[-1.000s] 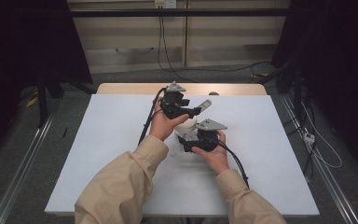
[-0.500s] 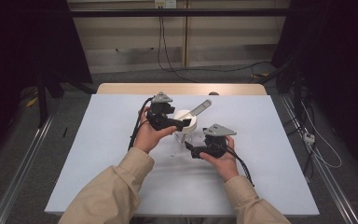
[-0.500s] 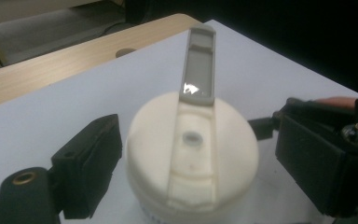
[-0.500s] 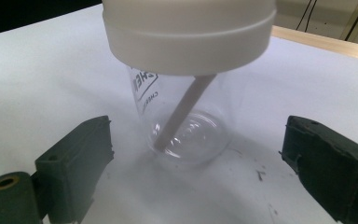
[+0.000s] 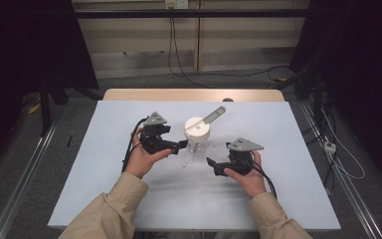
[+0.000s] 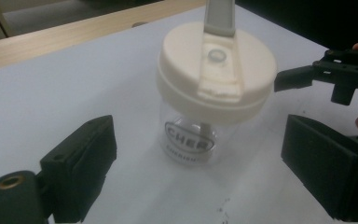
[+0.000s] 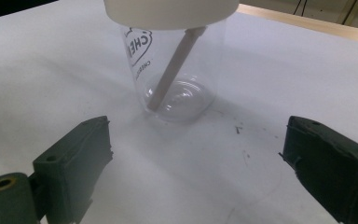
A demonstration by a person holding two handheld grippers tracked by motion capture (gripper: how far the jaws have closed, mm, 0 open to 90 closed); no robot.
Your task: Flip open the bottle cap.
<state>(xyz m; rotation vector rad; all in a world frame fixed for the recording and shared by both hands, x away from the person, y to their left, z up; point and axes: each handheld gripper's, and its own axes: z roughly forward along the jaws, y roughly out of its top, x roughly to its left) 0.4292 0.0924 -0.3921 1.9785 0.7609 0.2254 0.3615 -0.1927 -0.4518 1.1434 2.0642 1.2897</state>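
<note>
The white tabletop (image 5: 104, 199) carries a clear plastic cup (image 5: 197, 144) standing upright near its middle, a little toward the far edge. A cream lid (image 5: 197, 127) caps the cup, its grey flip tab (image 5: 214, 114) raised toward the far right corner, and a pale straw (image 7: 172, 70) leans inside. The left gripper (image 5: 181, 145) sits just beside the cup's left; its jaws have just been opening and stand wide, gripping nothing. The right gripper (image 5: 210, 163), nearer the front edge, also looks open and empty. Small dark specks (image 7: 237, 129), perhaps crumbs, lie by the cup's base.
</note>
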